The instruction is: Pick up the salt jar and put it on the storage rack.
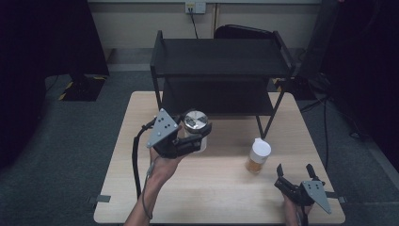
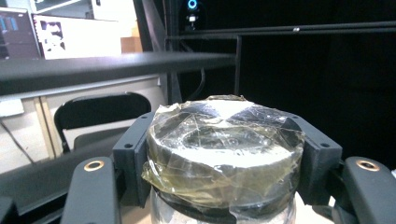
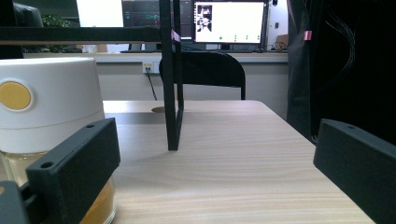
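A: Left gripper point(image 1: 196, 136) is clamped on the jar point(image 1: 195, 123) just under its lid; the lid is wrapped in crinkled tape. The jar sits in the jaws above the table point(image 1: 141, 188), left of centre, just in front of the shelf point(image 1: 221, 56).

B: Risk there?

A: Judged, not seen: the tape is glossy and loose, so the jar could slip or twist if the grip rides on tape instead of the body. In the left gripper view the jar point(image 2: 224, 154) is close to the shelf's top rail point(image 2: 116, 63). A careless lift could knock the lid on that rail.

B: Right side?

A: Right gripper point(image 1: 295, 175) rests near the table's front right corner, jaws wide, nothing between them. The bottle point(image 1: 258, 156), white cap and amber contents, stands just beyond it, right of centre. In the right gripper view the bottle point(image 3: 46, 116) is close by the near jaw; a nudge could tip it.

B: Open room?

A: Front half of the table is bare between the two hands. The shelf leg point(image 3: 172, 93) stands behind the bottle and limits travel there. The right edge is close to the right gripper.
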The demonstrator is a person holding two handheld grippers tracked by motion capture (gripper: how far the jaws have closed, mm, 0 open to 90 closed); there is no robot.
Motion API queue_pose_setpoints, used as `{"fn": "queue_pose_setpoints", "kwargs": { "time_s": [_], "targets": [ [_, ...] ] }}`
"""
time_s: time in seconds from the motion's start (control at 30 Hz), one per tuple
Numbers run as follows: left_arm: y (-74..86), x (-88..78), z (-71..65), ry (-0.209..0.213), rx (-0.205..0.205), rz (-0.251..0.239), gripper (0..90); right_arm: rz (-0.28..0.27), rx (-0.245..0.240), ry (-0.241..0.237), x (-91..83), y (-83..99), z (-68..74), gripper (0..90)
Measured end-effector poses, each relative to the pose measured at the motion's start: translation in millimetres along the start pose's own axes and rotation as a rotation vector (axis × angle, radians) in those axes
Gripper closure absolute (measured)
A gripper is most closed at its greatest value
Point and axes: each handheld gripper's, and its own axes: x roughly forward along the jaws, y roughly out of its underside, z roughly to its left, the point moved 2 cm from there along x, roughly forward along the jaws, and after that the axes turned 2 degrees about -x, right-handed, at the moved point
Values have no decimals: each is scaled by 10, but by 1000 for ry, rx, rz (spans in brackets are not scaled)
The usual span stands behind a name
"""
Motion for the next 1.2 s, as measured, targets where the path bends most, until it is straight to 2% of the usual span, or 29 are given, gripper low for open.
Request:
{"fn": "queue_pose_setpoints", "kwargs": {
  "time_s": [0.27, 0.53, 0.73, 0.87, 1.03, 1.07, 1.13, 1.17, 1.2],
  "targets": [
    [-309, 125, 141, 20, 22, -17, 349, 0, 0, 1, 0, 0, 1, 0],
    [-513, 255, 113, -41, 50, -31, 349, 0, -1, 0, 0, 0, 0, 0],
    [-729, 424, 219, -69, 55, -18, 349, 0, 0, -4, 0, 0, -6, 0],
    [-853, 534, 326, -76, 43, -22, 350, 0, 0, -3, 0, 0, -4, 0],
    [-984, 680, 430, -118, 40, -39, 350, 0, -2, -4, 0, 0, -4, 0],
    [-1003, 714, 452, -129, 32, -44, 350, 0, -2, -4, 0, 0, -4, 0],
    [-1032, 796, 502, -145, -29, -58, 350, 1, -1, -4, 0, -2, -4, 0],
    [-1053, 838, 521, -151, -38, -60, 350, 0, -1, -4, 0, 0, -4, 0],
    [-1070, 880, 522, -165, -30, -63, 350, -1, -1, -4, 0, 1, -4, 0]
  ]
}}
